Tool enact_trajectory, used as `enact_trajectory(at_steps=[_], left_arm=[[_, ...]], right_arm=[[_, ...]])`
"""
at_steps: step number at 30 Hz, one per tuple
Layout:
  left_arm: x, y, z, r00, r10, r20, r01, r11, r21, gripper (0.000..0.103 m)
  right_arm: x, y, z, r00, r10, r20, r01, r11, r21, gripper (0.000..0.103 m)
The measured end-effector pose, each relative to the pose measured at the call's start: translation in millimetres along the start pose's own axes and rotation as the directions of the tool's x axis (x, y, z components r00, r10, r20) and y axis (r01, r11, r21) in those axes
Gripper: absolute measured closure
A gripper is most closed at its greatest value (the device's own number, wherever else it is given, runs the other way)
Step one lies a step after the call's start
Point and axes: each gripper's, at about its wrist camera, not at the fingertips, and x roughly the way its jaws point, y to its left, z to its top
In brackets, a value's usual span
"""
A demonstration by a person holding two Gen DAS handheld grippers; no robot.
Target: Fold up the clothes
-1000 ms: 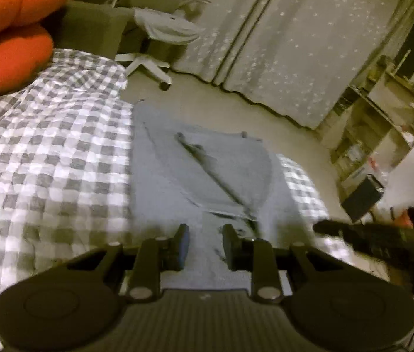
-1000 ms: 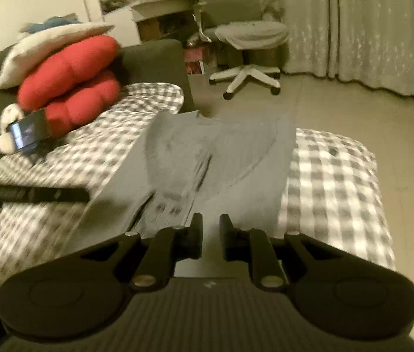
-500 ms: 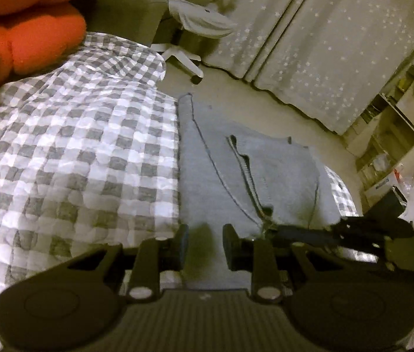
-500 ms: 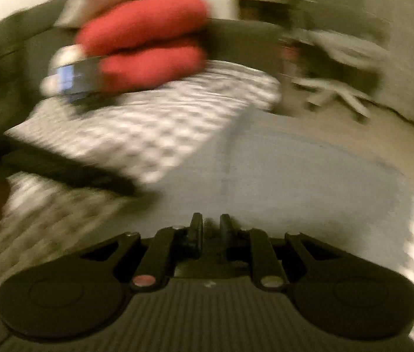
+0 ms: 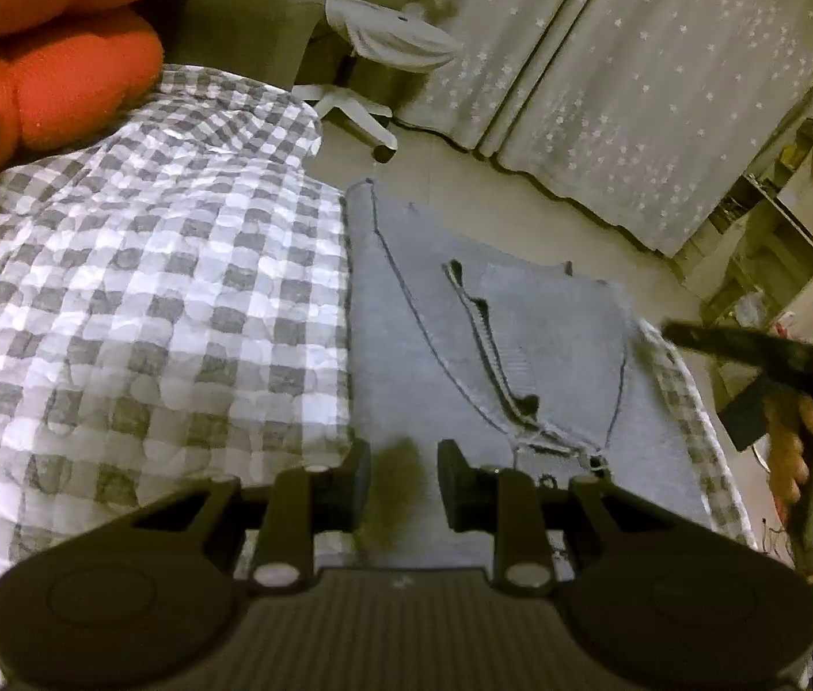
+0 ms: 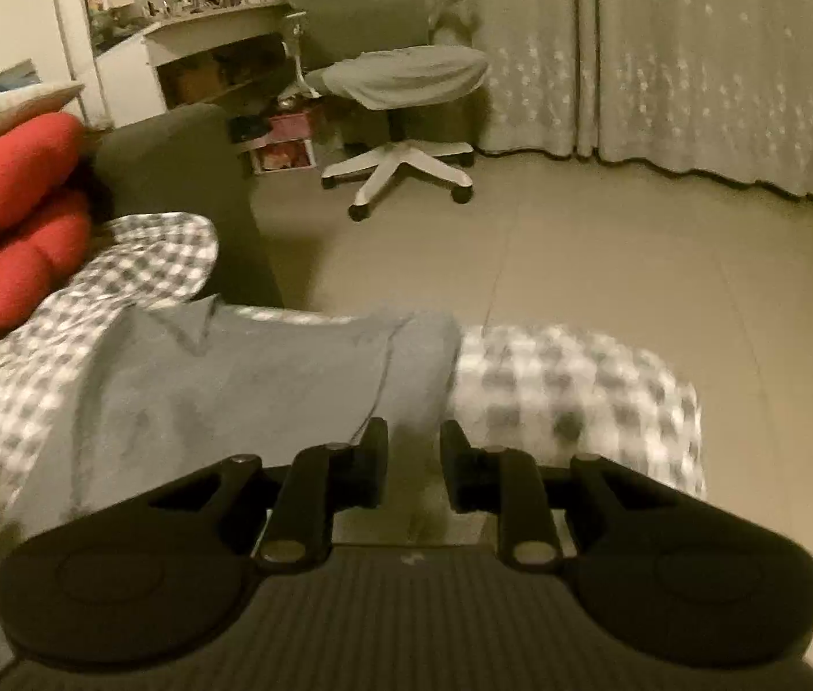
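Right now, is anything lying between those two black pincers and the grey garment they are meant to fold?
Nothing visible. The grey garment lies spread on the checked quilt, directly ahead of the left gripper and the right gripper, whose jaws are opening, empty.

My left tool (image 5: pixel 403 481) is all matte black: two stubby square-tipped fingers (image 5: pixel 356 475) on flat link bars, each bar pinned with a pale round screw head. Behind them sit two rounded disc-shaped housings and a ribbed black body with a tiny pale mark at its front edge. My right tool (image 6: pixel 413 463) is built the same. From the left wrist camera, my right hand (image 5: pixel 809 449) is bare on a slim black handle.
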Motion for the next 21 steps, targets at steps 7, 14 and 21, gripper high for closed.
enact_trajectory(at_steps=[7, 14, 21], left_arm=[[3, -2, 1, 1.0, -0.002, 0.004, 0.002, 1.0, 0.025, 0.077], [5, 0, 3, 1.0, -0.002, 0.0, 0.002, 0.999, 0.034, 0.077], [7, 4, 3, 1.0, 0.012, -0.003, -0.012, 0.999, 0.031, 0.077]], right_arm=[[59, 5, 28, 0.999, -0.029, -0.024, 0.028, 0.999, -0.035, 0.052], [61, -10, 18, 0.999, -0.038, 0.03, 0.038, 0.999, 0.019, 0.097], [73, -11, 6, 0.995, -0.099, 0.007, 0.099, 0.994, 0.039, 0.097]])
